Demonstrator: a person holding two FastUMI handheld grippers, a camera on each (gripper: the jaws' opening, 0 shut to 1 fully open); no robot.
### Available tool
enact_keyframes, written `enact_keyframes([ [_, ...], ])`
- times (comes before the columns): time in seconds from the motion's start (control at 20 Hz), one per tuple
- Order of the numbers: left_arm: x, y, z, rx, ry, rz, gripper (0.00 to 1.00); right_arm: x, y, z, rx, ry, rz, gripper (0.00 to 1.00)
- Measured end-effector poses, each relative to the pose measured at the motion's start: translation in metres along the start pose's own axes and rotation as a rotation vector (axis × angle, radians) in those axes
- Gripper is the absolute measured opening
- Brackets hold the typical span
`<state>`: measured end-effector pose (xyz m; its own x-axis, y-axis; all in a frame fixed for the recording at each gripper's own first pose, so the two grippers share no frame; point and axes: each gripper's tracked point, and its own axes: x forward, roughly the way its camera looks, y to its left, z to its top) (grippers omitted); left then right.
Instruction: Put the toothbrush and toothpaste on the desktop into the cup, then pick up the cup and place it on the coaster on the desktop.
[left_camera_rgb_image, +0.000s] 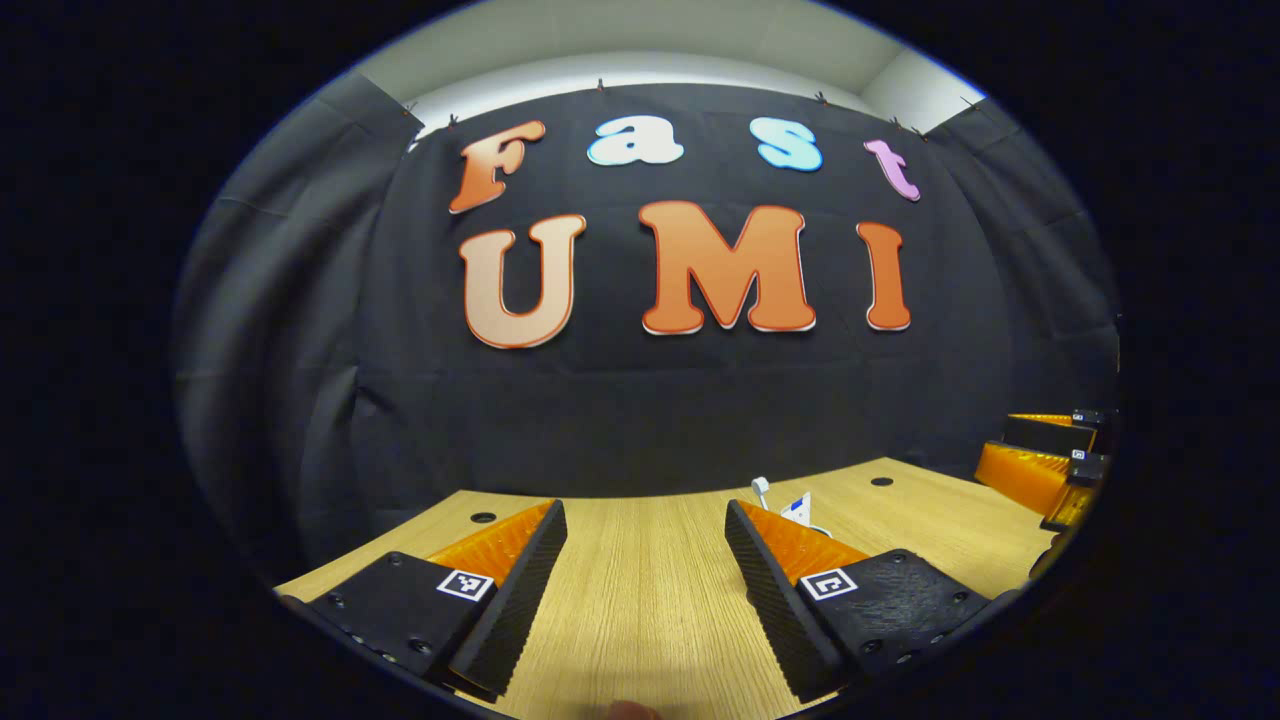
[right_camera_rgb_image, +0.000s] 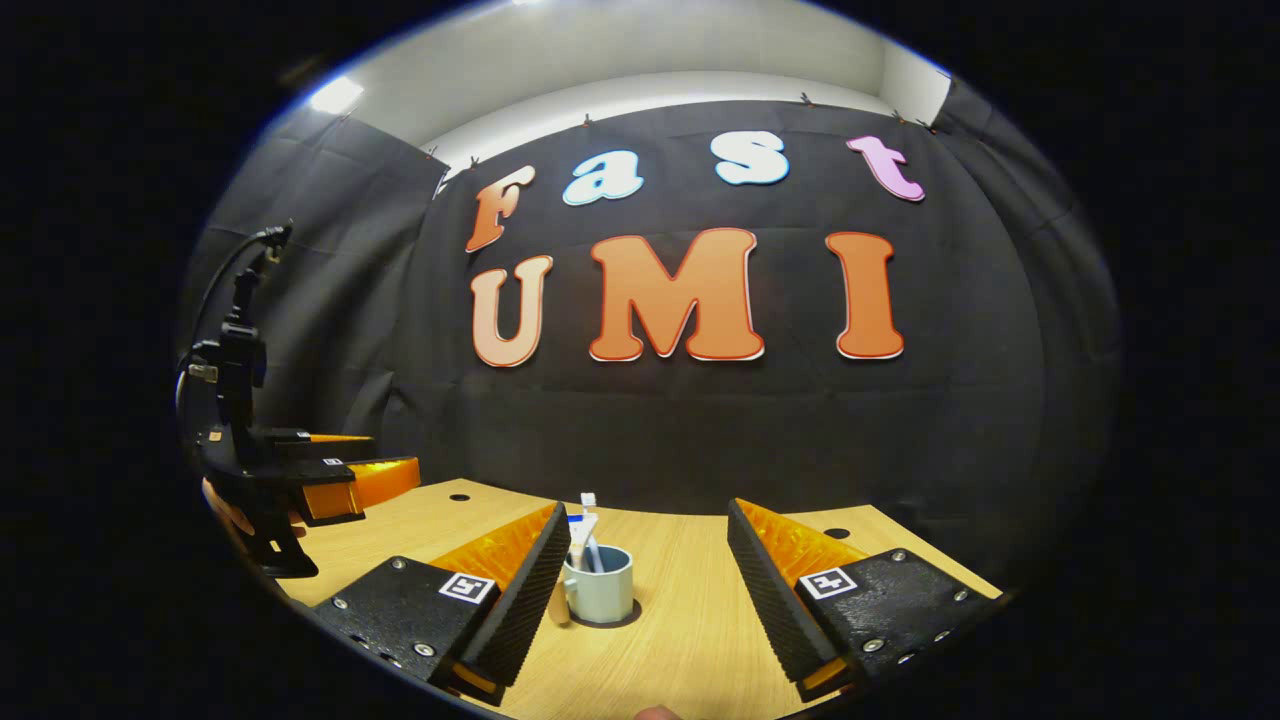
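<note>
Wooden desktop (right_camera_rgb_image: 690, 640); cup (right_camera_rgb_image: 600, 590) stands on dark coaster (right_camera_rgb_image: 610, 620), mid-table.

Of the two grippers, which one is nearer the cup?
The right gripper. The cup, with toothbrush and toothpaste standing inside, sits just beyond its left finger. The left gripper hangs off to the side, open.

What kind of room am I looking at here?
Probably a small recording booth, not a home: black cloth wall, a bare wooden desktop, and a cup set out between handheld grippers.
</note>
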<state>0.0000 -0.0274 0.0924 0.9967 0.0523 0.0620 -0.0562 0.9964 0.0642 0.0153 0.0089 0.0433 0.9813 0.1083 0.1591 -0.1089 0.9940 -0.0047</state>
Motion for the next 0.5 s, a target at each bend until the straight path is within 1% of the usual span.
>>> enact_keyframes([
  [0.2, -0.014, 0.009, -0.004, -0.06, -0.019, -0.005, 0.95, 0.001, 0.031, 0.007, -0.014, -0.028, 0.035, 0.95],
  [0.25, -0.018, 0.013, -0.008, -0.06, -0.018, -0.005, 1.0, 0.002, 0.035, 0.006, -0.027, -0.032, 0.035, 0.95],
  [0.3, -0.02, 0.017, -0.011, -0.057, -0.018, -0.001, 0.95, 0.002, 0.038, 0.006, -0.039, -0.033, 0.032, 0.95],
  [0.4, -0.018, 0.019, -0.02, -0.051, 0.002, -0.002, 0.95, 0.003, 0.046, 0.007, -0.042, -0.037, 0.035, 0.95],
  [0.5, -0.018, 0.027, -0.021, -0.054, -0.001, 0.015, 0.95, 0.005, 0.052, 0.008, -0.04, -0.036, 0.039, 0.95],
])
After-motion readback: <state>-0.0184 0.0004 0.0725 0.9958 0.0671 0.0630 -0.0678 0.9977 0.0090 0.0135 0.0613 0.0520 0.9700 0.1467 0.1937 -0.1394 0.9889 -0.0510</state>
